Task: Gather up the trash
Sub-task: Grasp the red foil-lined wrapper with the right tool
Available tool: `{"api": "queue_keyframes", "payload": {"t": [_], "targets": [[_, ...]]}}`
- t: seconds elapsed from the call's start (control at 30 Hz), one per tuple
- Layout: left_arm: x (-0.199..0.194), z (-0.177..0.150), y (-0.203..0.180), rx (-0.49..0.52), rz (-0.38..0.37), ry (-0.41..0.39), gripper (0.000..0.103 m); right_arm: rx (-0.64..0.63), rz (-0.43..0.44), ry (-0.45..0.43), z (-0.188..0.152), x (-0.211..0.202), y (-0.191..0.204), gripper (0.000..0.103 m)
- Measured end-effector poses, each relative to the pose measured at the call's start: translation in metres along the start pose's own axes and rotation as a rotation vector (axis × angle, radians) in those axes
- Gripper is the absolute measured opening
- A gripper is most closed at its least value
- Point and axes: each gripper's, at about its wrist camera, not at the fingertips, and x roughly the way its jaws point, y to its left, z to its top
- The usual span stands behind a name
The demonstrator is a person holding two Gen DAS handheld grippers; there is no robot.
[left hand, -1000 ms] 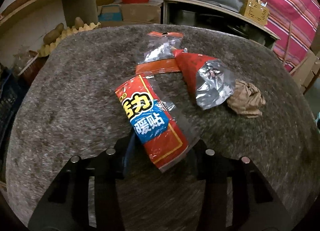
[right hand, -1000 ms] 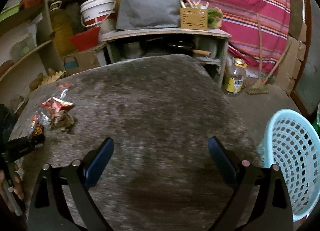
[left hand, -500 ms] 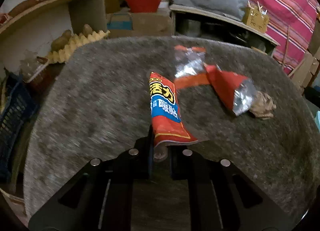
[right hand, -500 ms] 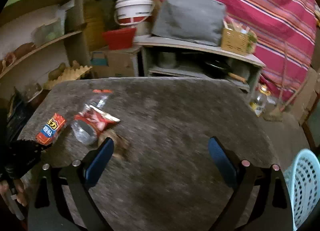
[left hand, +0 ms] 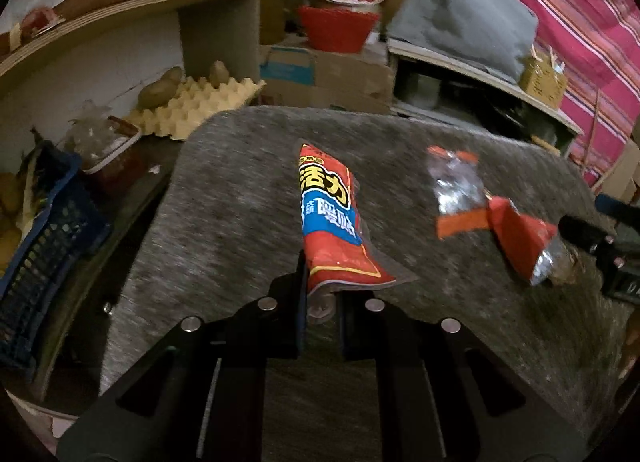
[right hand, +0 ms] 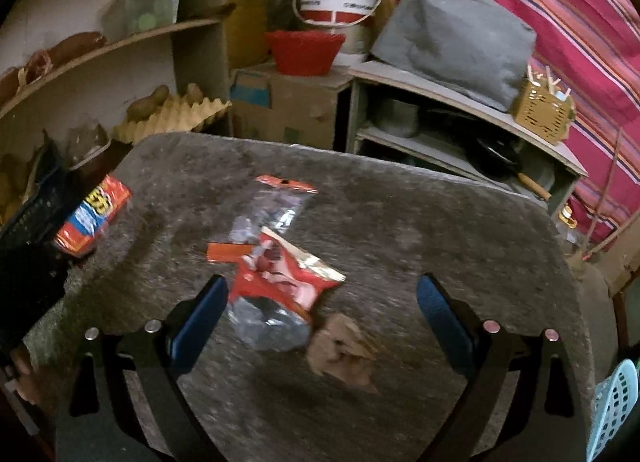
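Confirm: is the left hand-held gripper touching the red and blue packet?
Touching. The left wrist view shows the left hand-held gripper clamped on the bottom edge of the red and blue packet, which stands up from its fingertips.

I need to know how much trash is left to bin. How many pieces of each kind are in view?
Red, blue and yellow printed packet, pinched in the left hand-held gripper: 1
Clear wrapper with orange ends: 1
Red foil-lined bag: 1
Crumpled brown paper: 1
Total: 4
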Motion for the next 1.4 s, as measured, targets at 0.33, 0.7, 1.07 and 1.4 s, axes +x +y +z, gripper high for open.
{"api": "queue_keyframes", "payload": {"t": [0.33,0.7,1.07,1.4], "targets": [[0.003,0.003,0.014,-0.045,0.006,-0.003,0.010,-0.133,-0.021,0.179,0.008,0.047,0.037,0.060],[-0.007,-0.001,0.001,-0.021,0.006,-0.016,0.010,-0.068,0.089,0.109,-0.001,0.016,-0.001,0.011],[-0.018,-0.009,-0.030,0.009,-0.012,-0.022,0.010,0.011,0.070,0.002,-0.022,-0.035,-0.054,0.011],[-0.029,-0.025,-0.080,0.099,-0.021,-0.023,0.010,0.082,-0.005,-0.004,-0.069,-0.055,-0.122,0.011]]}}
